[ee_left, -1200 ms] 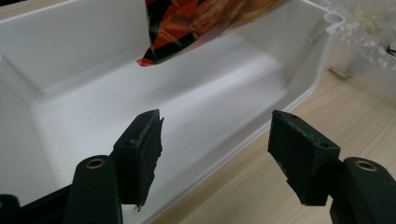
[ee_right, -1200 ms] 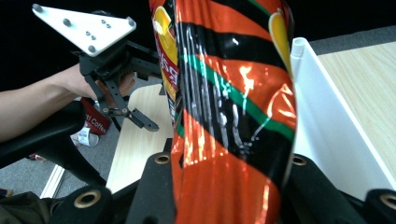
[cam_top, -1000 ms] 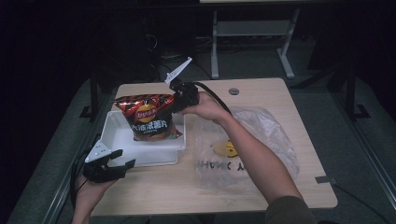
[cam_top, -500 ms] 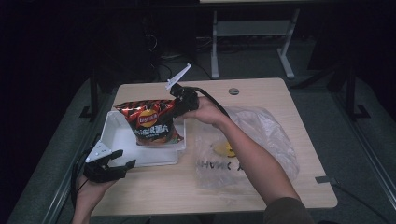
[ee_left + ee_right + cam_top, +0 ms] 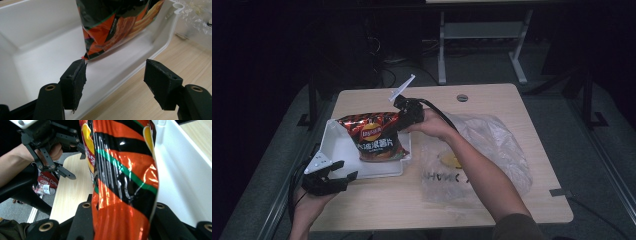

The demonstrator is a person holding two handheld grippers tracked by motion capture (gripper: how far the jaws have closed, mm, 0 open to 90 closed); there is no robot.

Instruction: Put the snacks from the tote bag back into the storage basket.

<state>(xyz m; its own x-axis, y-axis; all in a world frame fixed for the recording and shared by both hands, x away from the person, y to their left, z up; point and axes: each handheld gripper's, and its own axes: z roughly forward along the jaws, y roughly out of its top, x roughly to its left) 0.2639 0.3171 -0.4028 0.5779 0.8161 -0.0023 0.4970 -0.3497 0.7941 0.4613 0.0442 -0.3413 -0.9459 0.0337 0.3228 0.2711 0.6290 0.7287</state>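
Observation:
A red, orange and black chip bag stands tilted in a white bin at the table's left. My right gripper is shut on the bag's top right corner; in the right gripper view the bag is squeezed between the jaws of my right gripper. My left gripper sits open at the bin's near left corner. In the left gripper view, my left gripper straddles the bin's near wall without pressing it, and the bag's lower corner hangs just above one pad.
A crumpled clear plastic bag with something yellow in it lies on the wooden table to the right of the bin, under the right forearm. A cable trails from the right gripper. Dark floor and a table frame lie beyond.
The right gripper has come down with the chip bag, lowering it deeper into the white bin. The left gripper has stayed at the bin's near corner.

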